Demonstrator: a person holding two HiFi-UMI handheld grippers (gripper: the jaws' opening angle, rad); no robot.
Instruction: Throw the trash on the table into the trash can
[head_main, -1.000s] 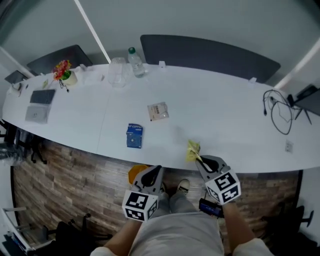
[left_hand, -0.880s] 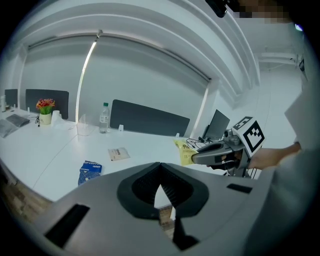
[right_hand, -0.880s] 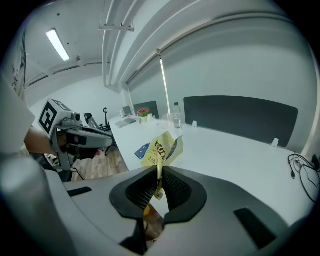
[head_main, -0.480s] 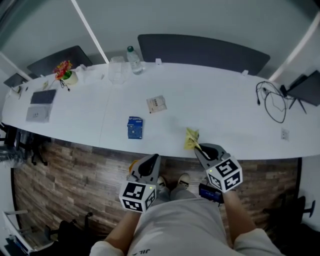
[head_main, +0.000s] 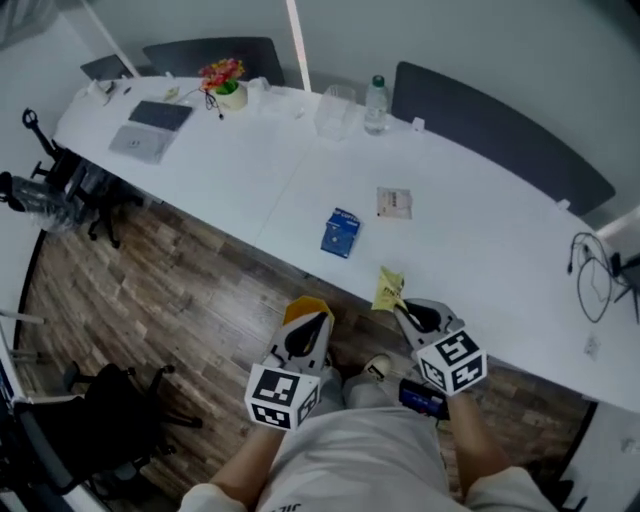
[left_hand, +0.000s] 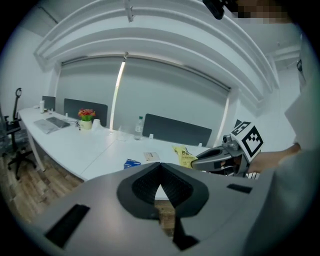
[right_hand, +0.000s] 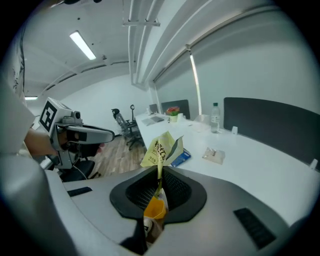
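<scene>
Wood flooring (head_main: 180, 290) fills much more of the head view than it did a second ago, and the long white bench (head_main: 480, 240) now slants away to the right. The person has swung leftward, away from the bench.

The right gripper (right_hand: 160, 172) has its jaws almost together, pinching the lower end of a crumpled yellow wrapper (right_hand: 161, 149) that stands up from the tips. A second ago the wrapper was over the bench top, just inside the edge. Now it is level with the edge itself, on the way out over the floor. The grip looks unchanged.

The left gripper (left_hand: 160, 170) rides just beside the right one, jaws together with nothing between them. It has come along in the same swing and sits over the floor.

Under the left gripper, by the person's feet, an orange-rimmed thing (head_main: 308, 303) shows on the floor. It may be the trash can, but too much of it is covered to say.

Farther out, a blue packet (head_main: 341, 232) and a pale sachet (head_main: 394, 202) lie where they were, near each other on the bench.

By my reading, the first piece of trash is lifted and being carried, with the drop still to come. At least two more pieces remain to fetch.
</scene>
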